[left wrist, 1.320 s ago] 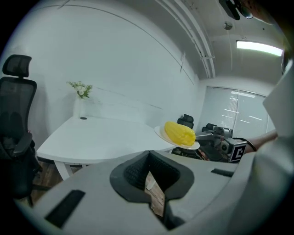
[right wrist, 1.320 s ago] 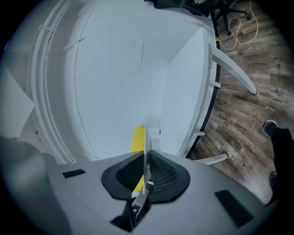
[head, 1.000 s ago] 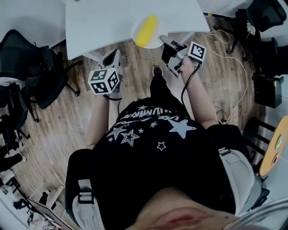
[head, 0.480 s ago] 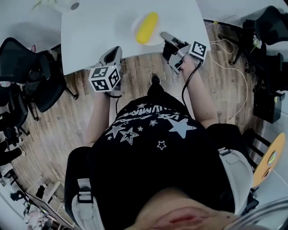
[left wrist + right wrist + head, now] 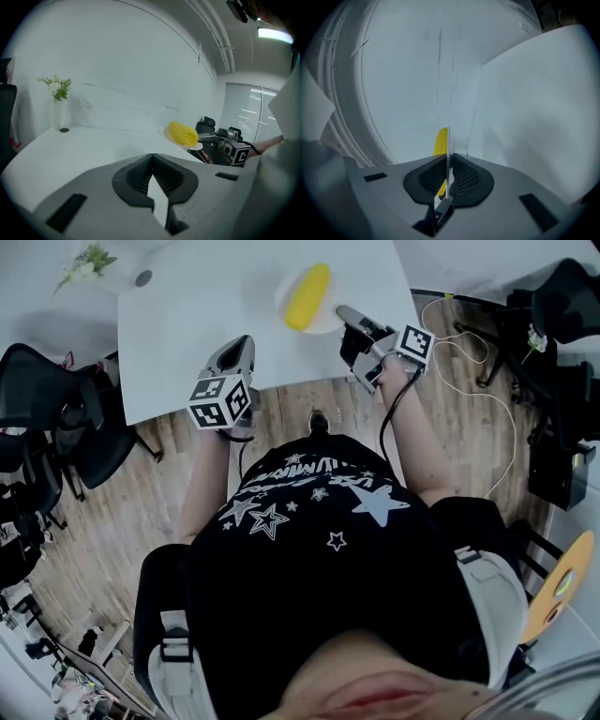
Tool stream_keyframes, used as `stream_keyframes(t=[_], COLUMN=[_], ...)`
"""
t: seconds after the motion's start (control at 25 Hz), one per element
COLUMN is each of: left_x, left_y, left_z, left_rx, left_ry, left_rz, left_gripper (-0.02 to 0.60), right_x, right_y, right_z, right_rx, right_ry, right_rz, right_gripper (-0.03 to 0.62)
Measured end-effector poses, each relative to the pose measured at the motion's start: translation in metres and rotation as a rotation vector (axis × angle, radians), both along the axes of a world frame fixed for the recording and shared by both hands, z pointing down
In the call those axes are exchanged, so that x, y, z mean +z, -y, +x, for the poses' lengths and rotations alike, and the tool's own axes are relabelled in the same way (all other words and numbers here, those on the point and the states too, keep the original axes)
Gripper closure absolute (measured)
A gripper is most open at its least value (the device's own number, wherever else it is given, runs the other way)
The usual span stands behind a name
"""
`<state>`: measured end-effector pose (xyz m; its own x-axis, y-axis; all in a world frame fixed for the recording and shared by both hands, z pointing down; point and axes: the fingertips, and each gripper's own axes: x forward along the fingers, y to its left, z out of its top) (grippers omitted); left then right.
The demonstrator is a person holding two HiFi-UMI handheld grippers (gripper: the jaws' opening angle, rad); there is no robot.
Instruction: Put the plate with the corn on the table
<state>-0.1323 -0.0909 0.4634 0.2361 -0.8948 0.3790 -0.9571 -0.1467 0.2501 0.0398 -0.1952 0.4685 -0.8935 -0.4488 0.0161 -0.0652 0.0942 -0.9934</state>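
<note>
A white plate (image 5: 282, 302) carrying a yellow corn cob (image 5: 307, 296) hangs over the near right part of the white table (image 5: 187, 315). My right gripper (image 5: 345, 315) is shut on the plate's near rim. In the right gripper view the plate (image 5: 448, 136) shows edge-on as a thin white line between the pads, with the corn (image 5: 441, 140) behind it. The left gripper view shows the corn (image 5: 183, 133) on the plate (image 5: 165, 134); whether the plate touches the table I cannot tell. My left gripper (image 5: 236, 345) is shut and empty at the table's near edge, left of the plate.
A vase with flowers (image 5: 94, 263) and a small dark disc (image 5: 142, 278) stand at the table's far left. Black office chairs (image 5: 47, 418) crowd the floor at left. A white cable (image 5: 478, 324) loops over the wooden floor at right, near another chair (image 5: 572, 296).
The table has come nearer. The plate with the corn, earlier at the table's near edge, now hangs farther in over the tabletop. Both grippers have moved forward with it.
</note>
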Motion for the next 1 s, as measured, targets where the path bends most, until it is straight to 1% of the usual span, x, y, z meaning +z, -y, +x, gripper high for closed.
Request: stream_keyframes(t=[0.28, 0.48, 0.68, 1.0], left_x=[-0.003, -0.004, -0.005, -0.005], left_y=[0.058, 0.069, 0.085, 0.112], left_z=[0.027, 0.028, 0.031, 0.027], left_rx=[-0.014, -0.040, -0.025, 0.008], left_ry=[-0.001, -0.002, 0.013, 0.004], left_rz=[0.014, 0.017, 0.010, 0.029], left_gripper=[0.575, 0.575, 0.575, 0.575], right_x=[0.003, 0.004, 0.008, 0.017], right_y=[0.053, 0.065, 0.080, 0.096], right_z=[0.032, 0.042, 0.052, 0.060], right_rx=[-0.004, -0.005, 0.029, 0.086], right_ry=[0.004, -0.001, 0.005, -0.005], right_rz=[-0.007, -0.001, -0.014, -0.015], right_gripper=[0.565, 0.565, 0.565, 0.565])
